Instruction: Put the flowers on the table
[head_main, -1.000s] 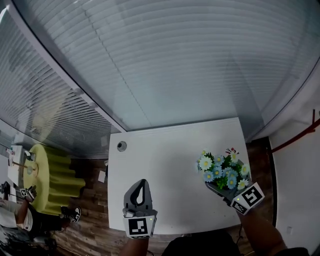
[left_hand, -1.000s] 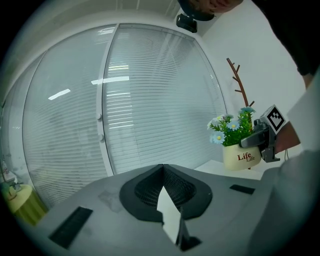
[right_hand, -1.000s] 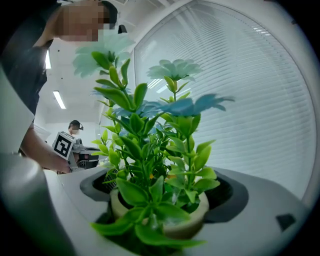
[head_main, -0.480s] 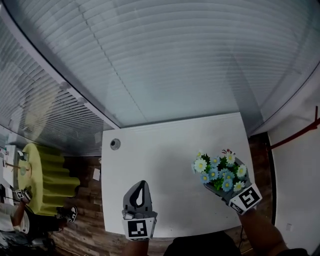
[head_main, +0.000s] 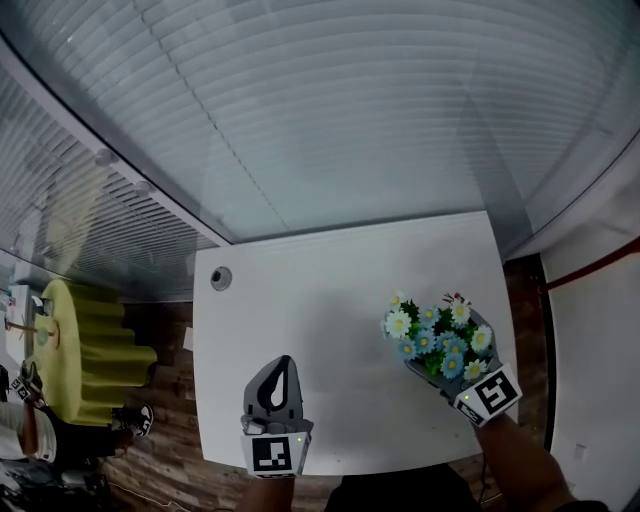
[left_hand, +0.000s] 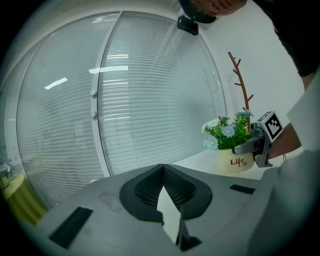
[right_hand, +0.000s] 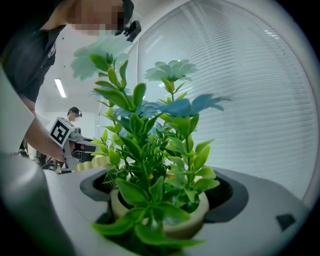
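Observation:
A cream pot of blue and white flowers (head_main: 437, 335) with green leaves sits over the right part of the white table (head_main: 320, 300). My right gripper (head_main: 445, 350) is shut on the pot, one jaw on each side of it. In the right gripper view the pot (right_hand: 165, 225) and its leaves fill the space between the jaws of the right gripper (right_hand: 160, 192). From the left gripper view the pot (left_hand: 235, 161) looks low at the tabletop; I cannot tell whether it touches. My left gripper (head_main: 283, 362) is over the table's near edge, shut and empty, its jaws meeting at a point (left_hand: 161, 167).
A round cable hole (head_main: 220, 279) is at the table's far left corner. Glass walls with blinds (head_main: 330, 120) curve round the far side. A yellow-green ribbed seat (head_main: 85, 350) stands on the wooden floor to the left. A brown branch-shaped stand (left_hand: 241, 85) rises behind the pot.
The right gripper has carried the pot a little leftward, farther in from the table's right edge. The head view has shifted. The left gripper has hardly moved.

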